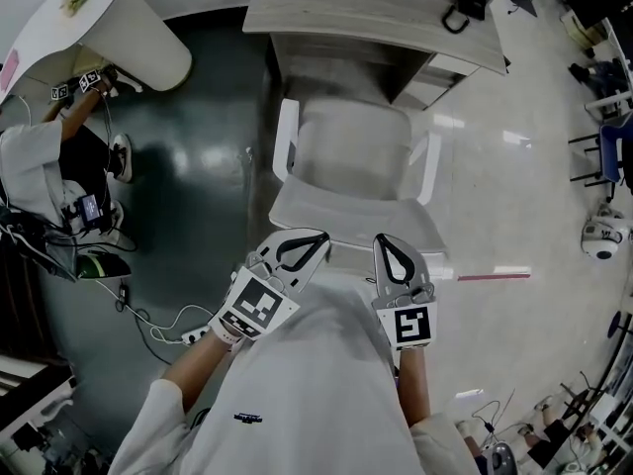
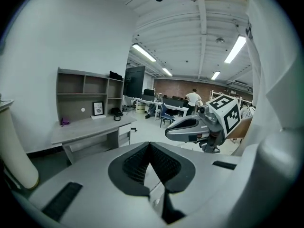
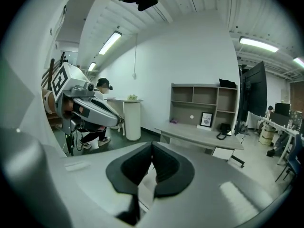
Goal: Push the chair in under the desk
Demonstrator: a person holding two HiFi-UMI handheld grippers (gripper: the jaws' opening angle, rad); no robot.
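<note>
**A:** Head view first. Where is it?

**B:** The white plastic chair with armrests [image 1: 351,156] stands on the floor [image 1: 514,166] and faces the grey wooden surface [image 1: 376,13]. The front of its seat is at the surface's near edge, not yet under it. Its backrest [image 1: 351,224] is on the person's side. The left claw [image 1: 315,241] and right claw [image 1: 386,245] are at the backrest's top, both pinched together and empty. I cannot tell whether they touch it.

**A:** How will it handle?

**B:** It is probably light and stiff, and it should slide easily on that glossy floor. Smooth plastic could let the tips skid. I'd press on the backrest's top rim with one claw toward each end, so the chair goes in straight and doesn't swivel.

**A:** Left gripper view?

**B:** The jaws meet with nothing between them. The surface lies ahead at the left, and the chair itself isn't plain to see.

**A:** Right gripper view?

**B:** Same again: jaws together, nothing held, and the surface ahead at the right.
</note>
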